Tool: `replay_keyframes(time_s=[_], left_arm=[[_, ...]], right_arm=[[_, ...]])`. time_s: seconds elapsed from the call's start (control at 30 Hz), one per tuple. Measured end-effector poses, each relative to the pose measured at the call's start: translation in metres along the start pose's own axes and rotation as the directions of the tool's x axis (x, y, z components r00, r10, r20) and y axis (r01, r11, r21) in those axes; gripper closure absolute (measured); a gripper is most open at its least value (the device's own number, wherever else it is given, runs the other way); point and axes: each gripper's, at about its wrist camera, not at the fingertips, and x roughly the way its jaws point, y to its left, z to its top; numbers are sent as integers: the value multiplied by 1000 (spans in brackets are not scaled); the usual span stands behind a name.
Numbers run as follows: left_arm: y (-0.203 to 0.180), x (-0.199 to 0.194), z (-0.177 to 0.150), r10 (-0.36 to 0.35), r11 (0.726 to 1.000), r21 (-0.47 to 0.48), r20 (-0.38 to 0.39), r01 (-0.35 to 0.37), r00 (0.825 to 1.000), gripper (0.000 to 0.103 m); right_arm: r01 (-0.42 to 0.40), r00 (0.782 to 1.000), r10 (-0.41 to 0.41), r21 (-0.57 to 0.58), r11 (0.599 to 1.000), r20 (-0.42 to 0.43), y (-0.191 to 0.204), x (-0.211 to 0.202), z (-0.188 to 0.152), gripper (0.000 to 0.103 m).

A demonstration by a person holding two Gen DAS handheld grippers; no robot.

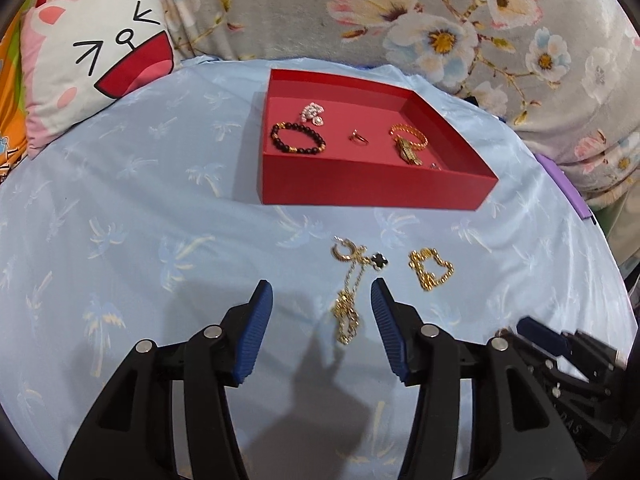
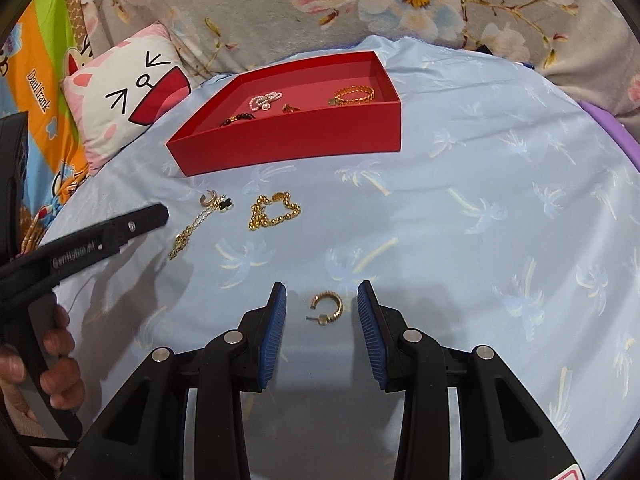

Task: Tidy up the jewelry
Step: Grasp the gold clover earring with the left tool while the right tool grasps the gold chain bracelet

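A red tray (image 1: 360,184) on the pale blue cloth holds a black bead bracelet (image 1: 298,138), a pearl piece (image 1: 314,114), a ring (image 1: 359,137) and a gold bracelet (image 1: 408,140). In front of it lie a gold chain with a black clover (image 1: 348,300) and a gold bead bracelet (image 1: 430,268). My left gripper (image 1: 321,283) is open; the chain's lower part lies between its blue pads, untouched. My right gripper (image 2: 322,286) is open too, low over a gold hoop earring (image 2: 328,307) that lies between its pads with a gap on each side.
A cat-face pillow (image 1: 92,64) leans at the back left and a floral blanket (image 1: 440,20) runs along the back. A purple edge (image 1: 560,184) shows at the right. A hand (image 2: 60,360) holds the left gripper's handle.
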Motion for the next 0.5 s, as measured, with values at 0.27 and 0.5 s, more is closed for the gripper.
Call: replay_keyframes(time_s=[0.27, 0.5], left_arm=[[-21, 21, -7, 19, 997, 73, -49, -15, 999, 73], [-20, 21, -9, 29, 995, 93, -42, -25, 999, 98]], right_arm=[[-5, 1000, 4, 10, 1000, 16, 0, 4, 14, 66], [-14, 1000, 14, -15, 1000, 3, 4, 19, 27, 66]])
